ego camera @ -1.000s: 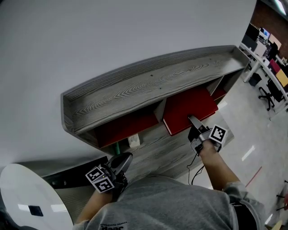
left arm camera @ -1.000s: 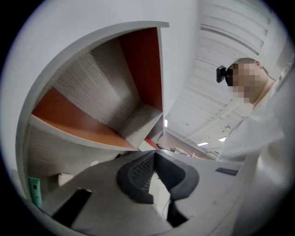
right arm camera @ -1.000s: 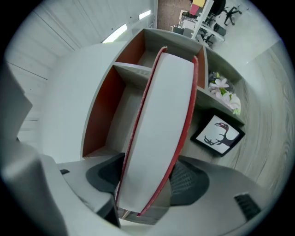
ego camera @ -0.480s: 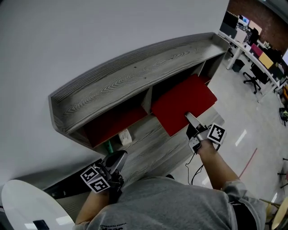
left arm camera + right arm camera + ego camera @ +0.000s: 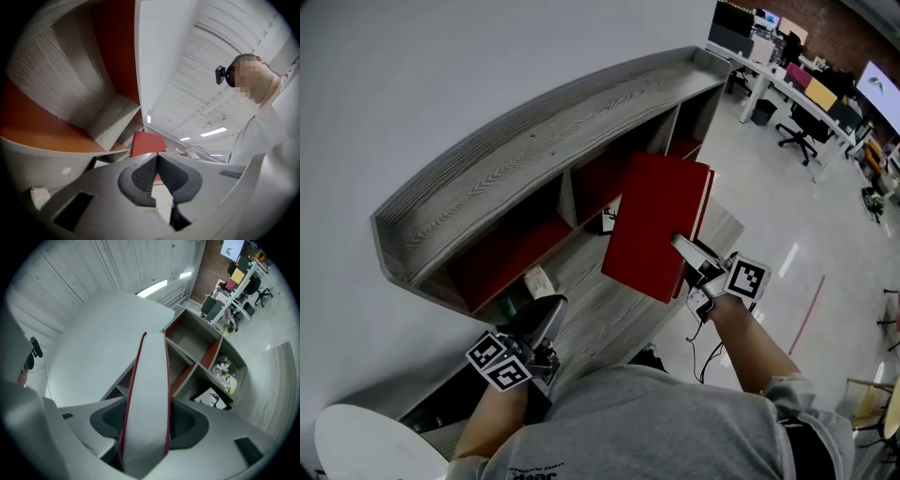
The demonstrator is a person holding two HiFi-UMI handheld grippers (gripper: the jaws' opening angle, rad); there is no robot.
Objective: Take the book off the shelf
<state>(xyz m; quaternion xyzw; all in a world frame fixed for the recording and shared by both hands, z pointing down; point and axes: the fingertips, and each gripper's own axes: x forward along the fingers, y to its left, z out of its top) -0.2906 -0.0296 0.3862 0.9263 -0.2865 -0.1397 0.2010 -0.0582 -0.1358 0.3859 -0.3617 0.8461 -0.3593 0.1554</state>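
The red book (image 5: 652, 225) hangs in the air in front of the grey wooden shelf (image 5: 516, 159), clear of its red-backed compartments. My right gripper (image 5: 680, 246) is shut on the book's near edge. Its jaws have just been closing, with the book between them. In the right gripper view the book's white page edge (image 5: 147, 394) runs up between both pads of the right gripper (image 5: 145, 423). My left gripper (image 5: 553, 314) is at the lower left near the shelf's left end, shut and empty. The left gripper view shows the left gripper (image 5: 157, 161) with its tips together and the red book (image 5: 147, 143) beyond them.
A white round table (image 5: 366, 450) is at the lower left. Office desks and chairs (image 5: 806, 103) fill the upper right. A small white object (image 5: 539, 279) sits in the left compartment. A framed picture (image 5: 211, 399) and flowers (image 5: 225, 369) sit in lower compartments.
The book has come out of the middle compartment toward me and upward, rolling so its cover faces up. The left gripper has shifted a little up and right.
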